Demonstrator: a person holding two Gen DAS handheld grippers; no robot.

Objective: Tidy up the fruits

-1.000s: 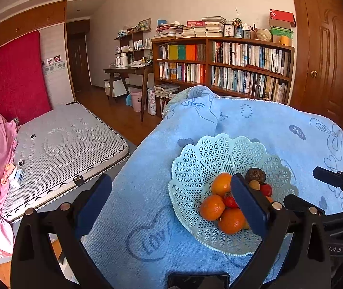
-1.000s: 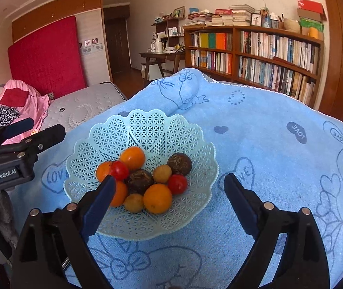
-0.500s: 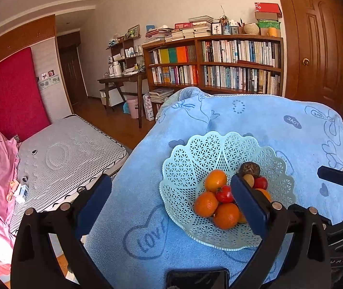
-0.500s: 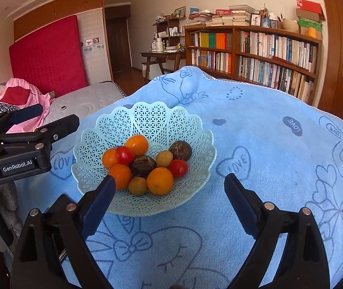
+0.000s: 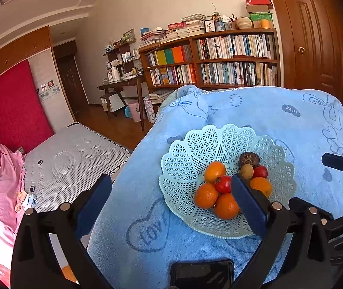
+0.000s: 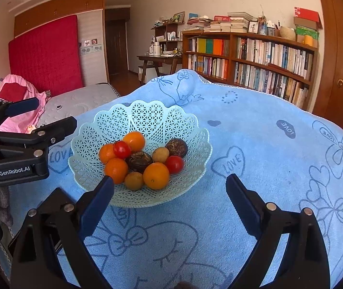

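Now both released claws, left (image 5: 169,190) and right (image 6: 169,189), hover just before the fruit basket (image 6: 147,118).

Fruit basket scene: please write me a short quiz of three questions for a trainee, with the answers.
1. True or false: the left gripper is shut on a fruit.
2. How many red tomatoes lie in the basket?
3. Which lies nearest the right gripper: A) the dark round fruit, B) the orange, C) the bookshelf?

Key
1. False: its fingers are wide apart and hold nothing.
2. Two: tomatoes.
3. B.
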